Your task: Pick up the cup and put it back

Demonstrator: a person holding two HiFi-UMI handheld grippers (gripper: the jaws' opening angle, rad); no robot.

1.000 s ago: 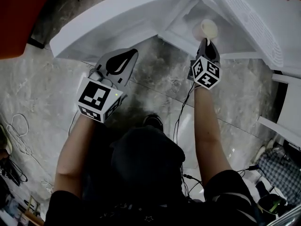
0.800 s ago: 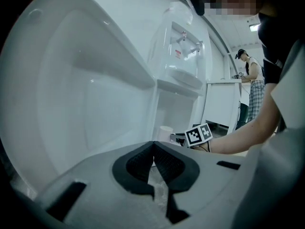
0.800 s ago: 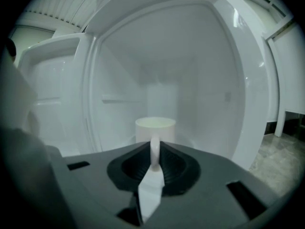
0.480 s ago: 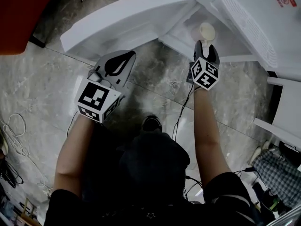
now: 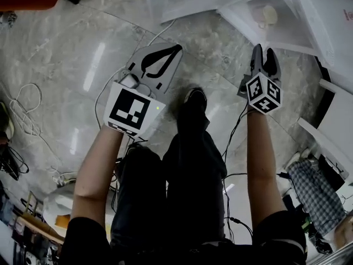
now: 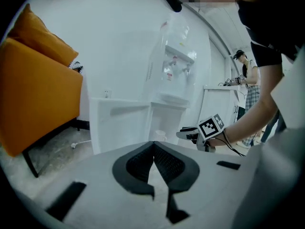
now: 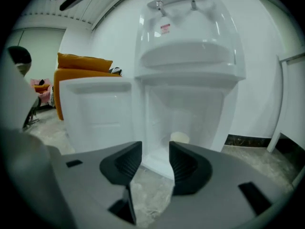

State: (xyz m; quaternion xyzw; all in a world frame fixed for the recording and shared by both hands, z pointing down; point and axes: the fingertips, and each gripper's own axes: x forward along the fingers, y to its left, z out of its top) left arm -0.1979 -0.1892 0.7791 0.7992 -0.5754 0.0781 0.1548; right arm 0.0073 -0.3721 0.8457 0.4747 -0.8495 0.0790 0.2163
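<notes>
The pale cup (image 5: 268, 15) stands upright inside the open lower compartment of the white water dispenser (image 7: 186, 56), and it also shows in the right gripper view (image 7: 179, 137) and the left gripper view (image 6: 159, 135). My right gripper (image 5: 263, 53) hangs over the floor a short way in front of the compartment. Its jaws stand apart and are closing, with nothing between them (image 7: 156, 149). My left gripper (image 5: 177, 48) is held over the floor to the left, its jaws touching at the tips (image 6: 153, 144) and empty.
The compartment's white door (image 7: 95, 109) is swung open to the left. An orange sofa (image 6: 33, 89) stands further left. Cables (image 5: 22, 120) lie on the marble floor. A white frame (image 5: 331, 142) is at the right. A person (image 6: 250, 75) stands in the background.
My right gripper has let go of the cup and drawn back from the compartment. The cup stays inside. The head view has tilted, and both grippers now sit lower in it.
</notes>
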